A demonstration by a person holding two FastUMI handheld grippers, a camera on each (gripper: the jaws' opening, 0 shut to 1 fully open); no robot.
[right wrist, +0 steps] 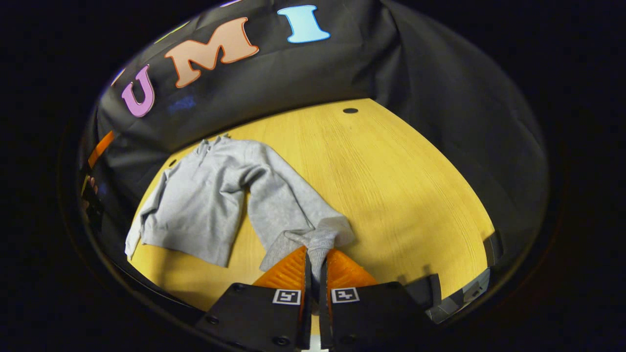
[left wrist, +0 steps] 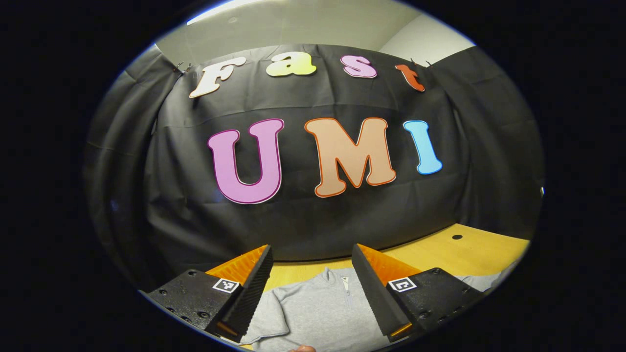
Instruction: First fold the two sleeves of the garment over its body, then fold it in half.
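Right, we have the wooden table (right wrist: 391, 186) spread wide, and the grey garment (right wrist: 205, 205) lying flat toward its far left side, collar pointing at the booth wall. One sleeve (right wrist: 288, 205) trails out to the near side, and our right gripper (right wrist: 313, 259) has pinched its cuff (right wrist: 318, 242) between both fingers, ready, we judge, to carry it over the body. Our left gripper (left wrist: 313, 288) hangs wide apart above the garment near the collar, holding nothing. The other sleeve looks tucked alongside the body already, though we can't quite be sure.
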